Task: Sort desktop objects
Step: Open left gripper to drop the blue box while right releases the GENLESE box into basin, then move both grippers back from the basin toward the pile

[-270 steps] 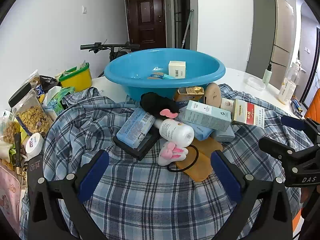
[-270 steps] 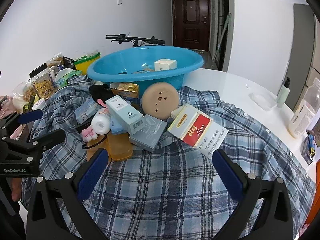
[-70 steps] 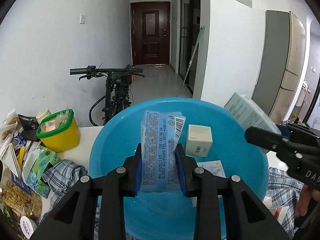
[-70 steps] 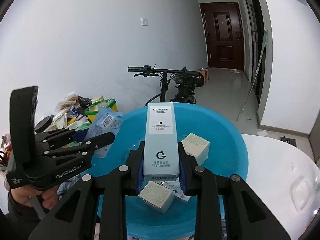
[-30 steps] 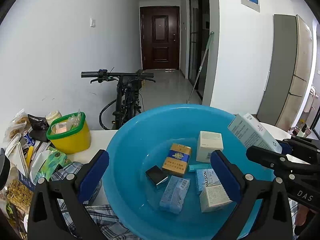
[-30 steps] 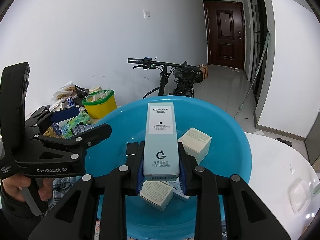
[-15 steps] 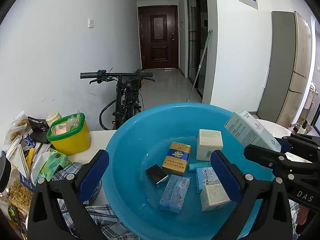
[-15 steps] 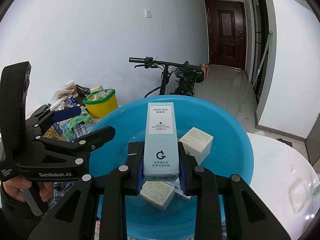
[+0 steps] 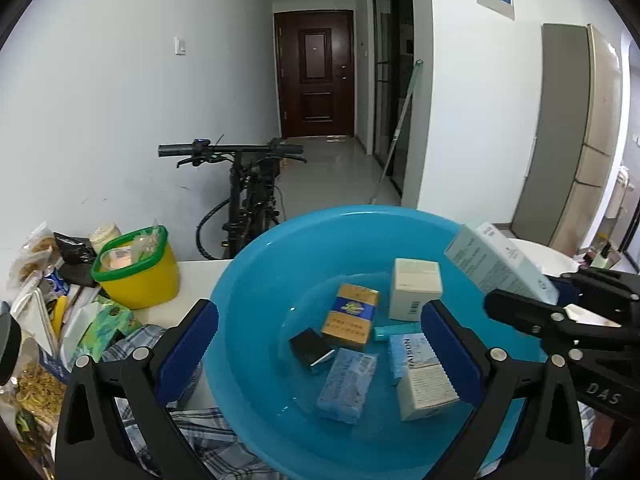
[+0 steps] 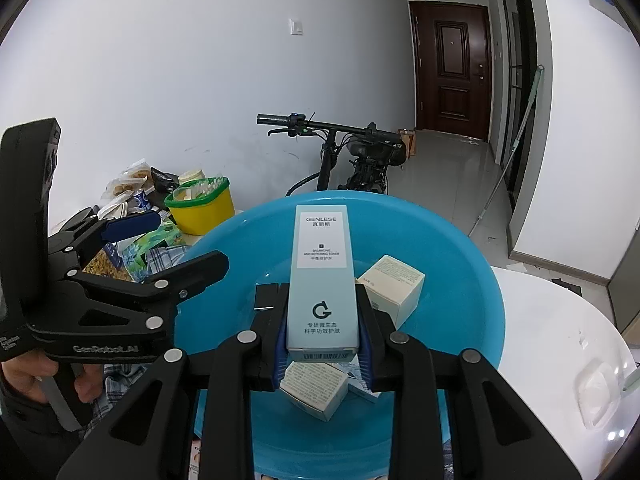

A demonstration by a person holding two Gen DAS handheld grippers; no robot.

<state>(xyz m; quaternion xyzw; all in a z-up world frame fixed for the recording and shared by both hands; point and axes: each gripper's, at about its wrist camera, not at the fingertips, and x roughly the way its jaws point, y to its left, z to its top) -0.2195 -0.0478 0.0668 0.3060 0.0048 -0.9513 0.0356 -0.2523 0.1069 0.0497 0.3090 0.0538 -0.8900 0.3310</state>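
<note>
A blue plastic basin [image 9: 260,280] fills the middle of the left wrist view; it also shows in the right wrist view [image 10: 460,264]. Inside lie a blue wipes pack [image 9: 346,386], a gold and blue box [image 9: 350,316], a small black box [image 9: 310,350] and white cartons [image 9: 414,294]. My left gripper [image 9: 320,344] is open and empty over the basin's near rim. My right gripper [image 10: 322,320] is shut on a tall pale green GENLESE box [image 10: 322,280], held above the basin; the box also shows in the left wrist view [image 9: 496,264].
A yellow tub with a green rim [image 9: 136,268] and snack bags [image 9: 36,320] sit left of the basin. A plaid cloth [image 9: 200,436] lies under its near side. A bicycle [image 9: 244,200] stands behind. The white table top [image 10: 560,344] extends right.
Since 2.3 s ago my left gripper has opened and the wipes pack now lies in the basin. In the last second little has moved; my right gripper still holds the box.
</note>
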